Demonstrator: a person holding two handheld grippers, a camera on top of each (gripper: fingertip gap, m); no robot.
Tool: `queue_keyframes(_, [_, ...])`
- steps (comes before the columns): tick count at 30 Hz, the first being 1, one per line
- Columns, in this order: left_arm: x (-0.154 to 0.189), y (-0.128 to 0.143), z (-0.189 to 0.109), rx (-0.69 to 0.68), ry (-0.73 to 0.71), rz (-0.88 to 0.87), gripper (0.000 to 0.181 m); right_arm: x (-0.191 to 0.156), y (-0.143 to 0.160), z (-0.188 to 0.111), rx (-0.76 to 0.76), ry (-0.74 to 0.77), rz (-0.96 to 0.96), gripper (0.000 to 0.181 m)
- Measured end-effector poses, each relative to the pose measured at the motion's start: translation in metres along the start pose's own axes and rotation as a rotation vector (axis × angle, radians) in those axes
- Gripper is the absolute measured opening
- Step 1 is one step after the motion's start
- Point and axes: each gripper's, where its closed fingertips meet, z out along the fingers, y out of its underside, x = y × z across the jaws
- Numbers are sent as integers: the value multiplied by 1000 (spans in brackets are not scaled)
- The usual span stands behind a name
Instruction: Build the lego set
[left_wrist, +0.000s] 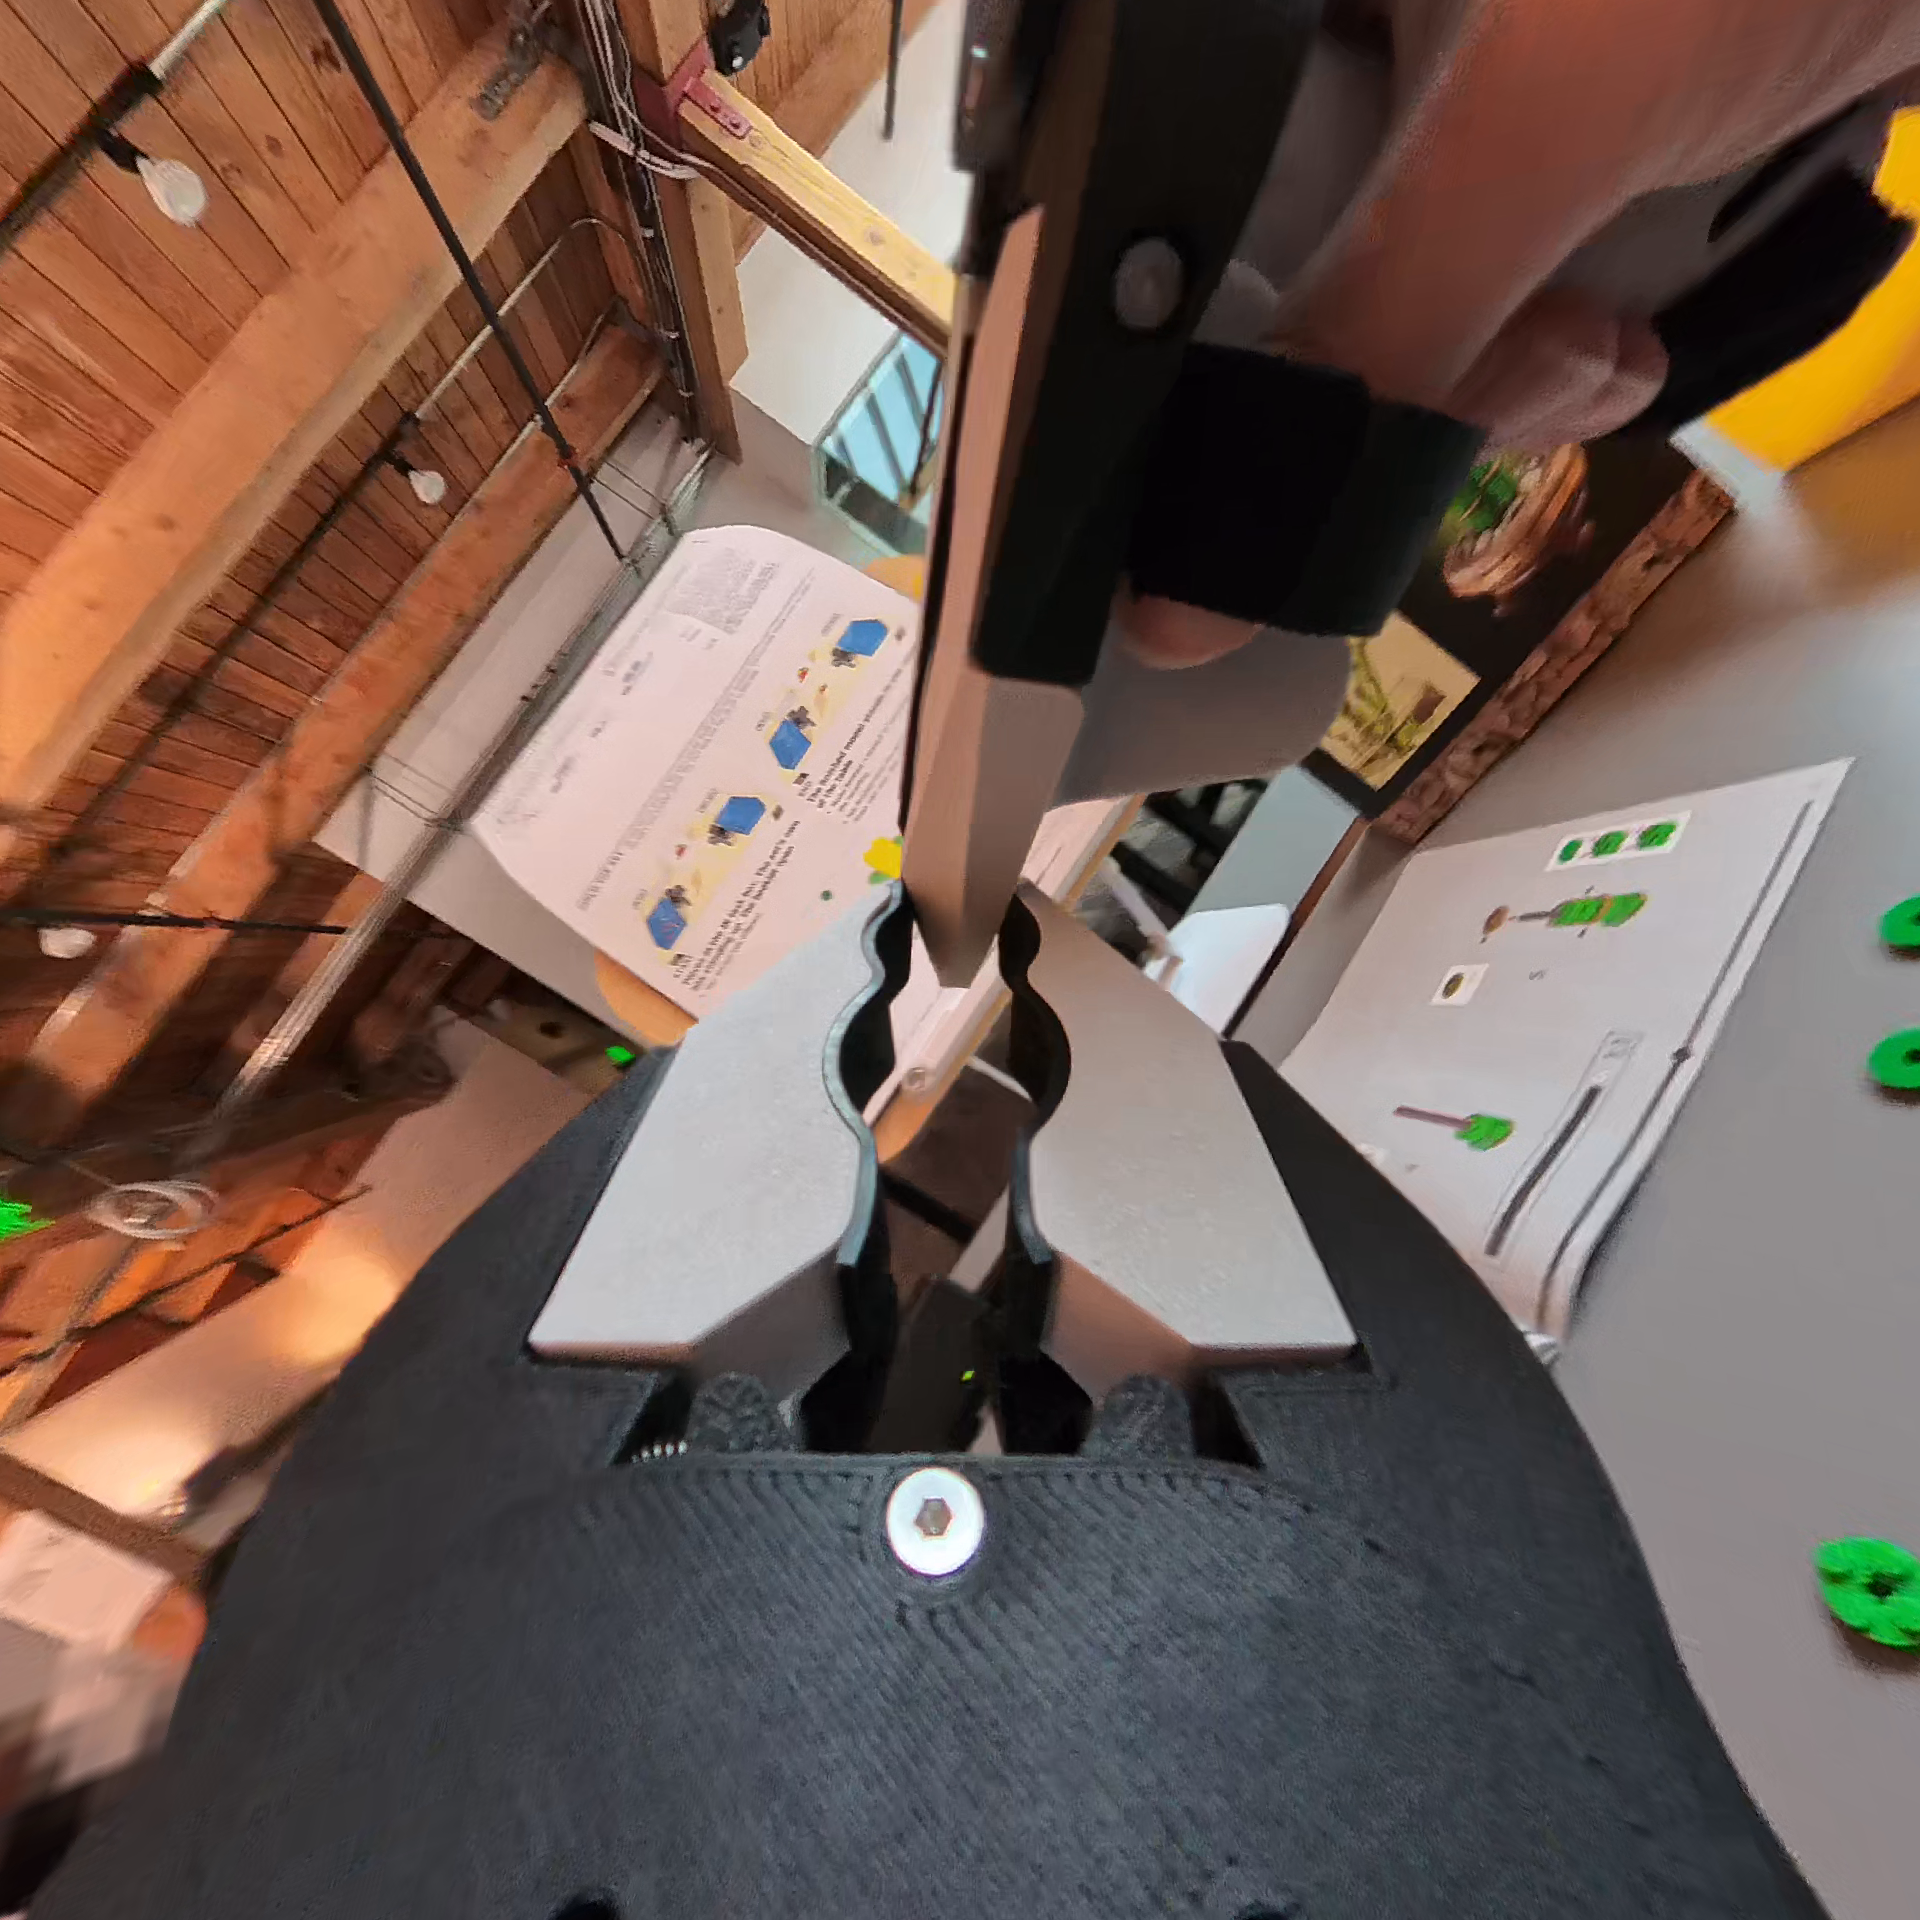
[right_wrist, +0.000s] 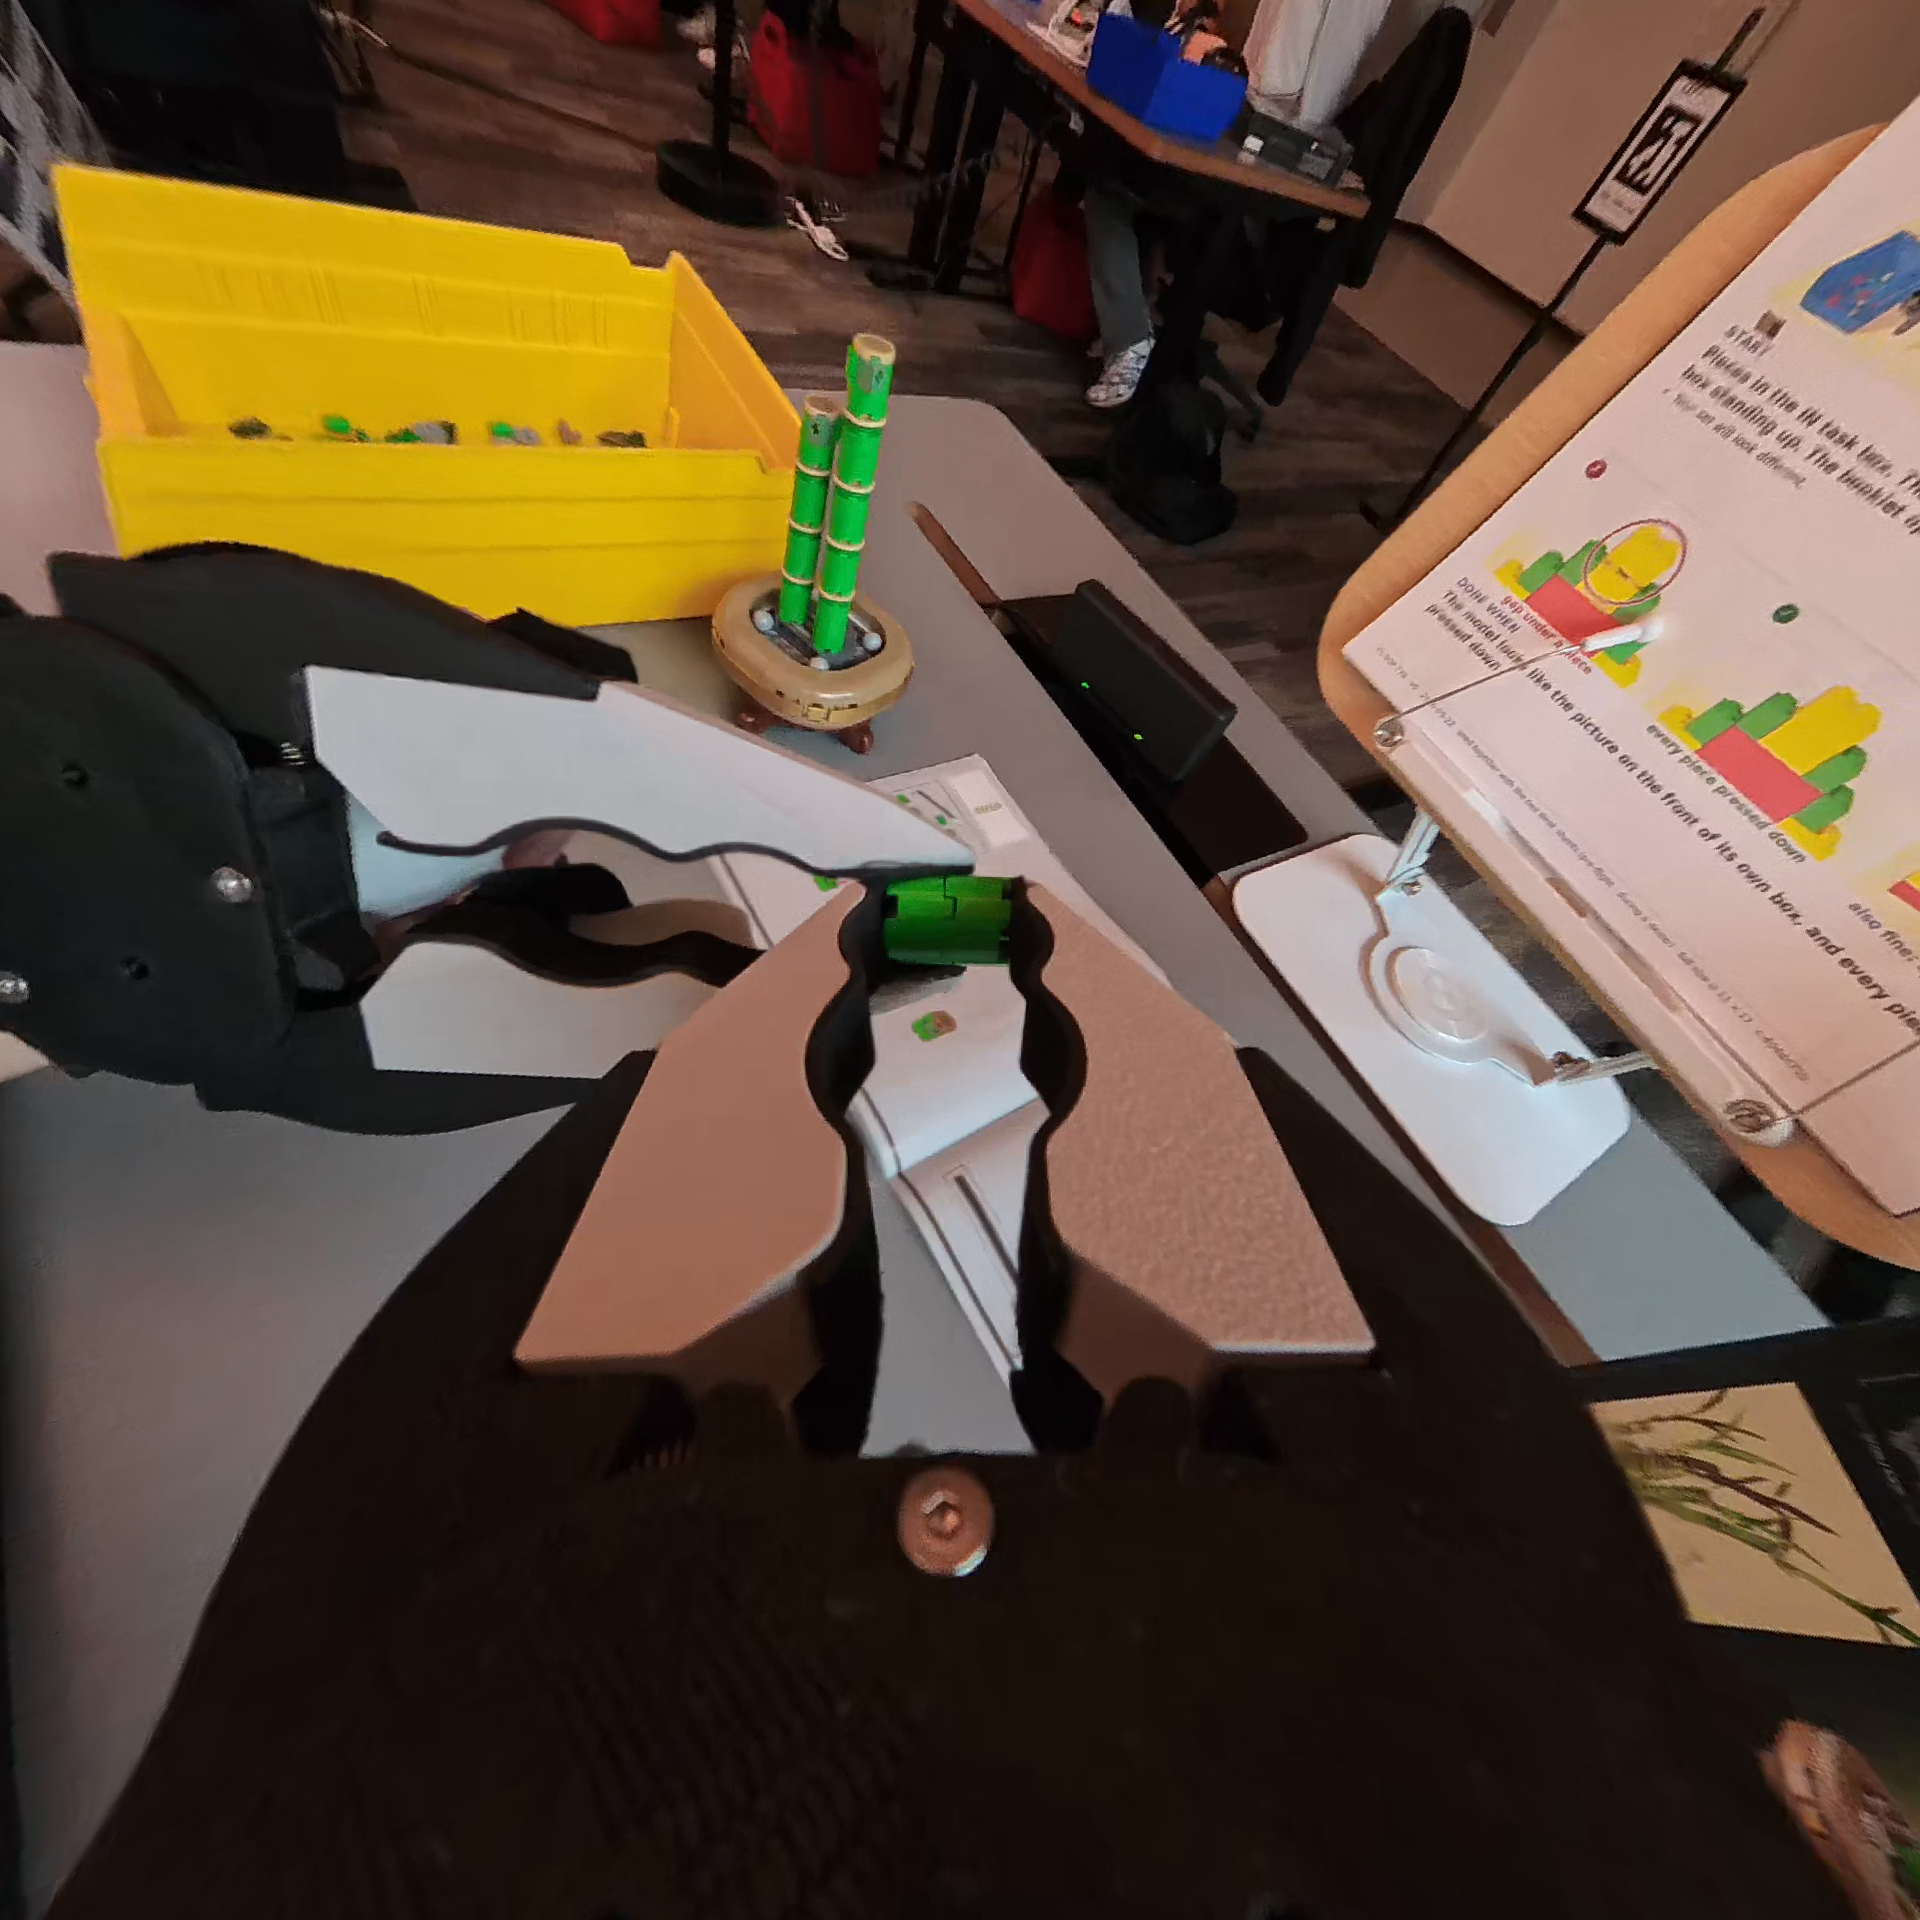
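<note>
Jaws on the right gripper (right_wrist: 948, 925) are pinched on a green lego cylinder (right_wrist: 948, 918), held crosswise at the fingertips. Left gripper (left_wrist: 954, 940): jaws narrow with a small gap at the tips, and one finger of the other gripper pokes down between them; whether they actually clamp anything I cannot tell. In the right wrist view the left gripper comes in from the left, its upper finger tip just touching the held cylinder. Relative to that cylinder: instruction sheet (right_wrist: 940, 1081) directly below on the grey table (right_wrist: 260, 1195); bamboo model (right_wrist: 831, 551), two green stalks upright in a tan pot, behind it; yellow parts bin (right_wrist: 436, 520) behind-left, just beside the model. Loose green round pieces (left_wrist: 1875, 1590) lie on the table in the left wrist view.
</note>
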Motion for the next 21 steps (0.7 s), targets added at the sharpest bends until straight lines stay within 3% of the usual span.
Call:
queue_keyframes(1, [1,-2,0,11,19,-37,14,1,0,-2,-3,-17,20,26])
queue_keyframes(3, [2,-11,0,50,52,-131,15,10,-3,-9,22,-2,31,50])
queue_keyframes(6, [7,-26,-2,108,132,-274,17,10,-5,-19,73,-74,41,58])
queue_keyframes(13, [11,-18,0,85,119,-232,15,2,3,-12,60,-162,145,42])
queue_keyframes(17, [23,-7,2,56,225,-243,15,4,18,-4,-10,-163,173,44])
queue_keyframes(20, [31,14,4,-41,294,-259,10,15,29,-7,-47,-142,192,39])
queue_keyframes(21, [29,24,6,-81,286,-264,16,26,33,-10,-51,-100,194,39])
